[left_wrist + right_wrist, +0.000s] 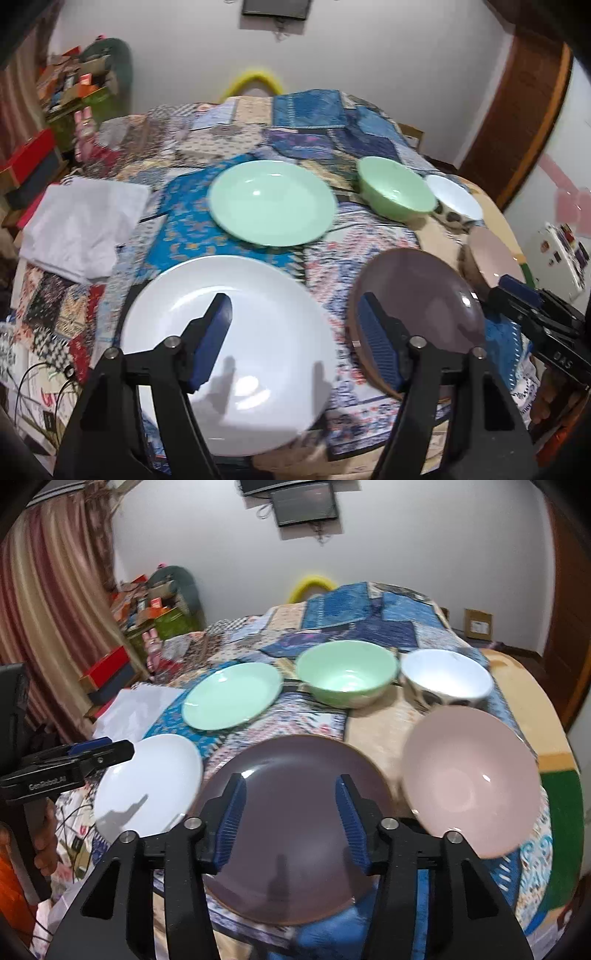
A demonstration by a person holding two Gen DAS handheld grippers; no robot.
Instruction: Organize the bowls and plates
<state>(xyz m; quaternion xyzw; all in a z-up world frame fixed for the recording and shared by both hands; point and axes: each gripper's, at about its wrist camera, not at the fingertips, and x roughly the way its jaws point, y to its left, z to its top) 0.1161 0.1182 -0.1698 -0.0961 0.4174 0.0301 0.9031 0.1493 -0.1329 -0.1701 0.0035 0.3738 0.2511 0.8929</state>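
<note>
Hovering over a bed covered with a patchwork quilt, the left gripper shows its 2 blue-padded fingers spread apart with nothing between them. In the left wrist view, a round white plate lies near the bed's near edge, directly under the left finger. Just right of it, apart from it, sits a round dark mauve plate with a brown rim. Beyond the white plate, toward the middle of the bed, lies a round mint-green plate. To its right stand a mint-green bowl and, touching or just beside it, a white bowl with dark spots. A pale pink bowl sits at the bed's right edge, partly hidden. A folded white cloth rests at the left edge. The right gripper enters at the far right.

In the right wrist view, the right gripper hangs above the dark mauve plate, its 2 blue-padded fingers parted and empty. The white plate lies to the left, the pale pink bowl to the right near the bed's right edge. Farther back stand the mint-green plate, the mint-green bowl and the white bowl with dark spots in a row. The left gripper reaches in from the left, over the white plate's edge.
</note>
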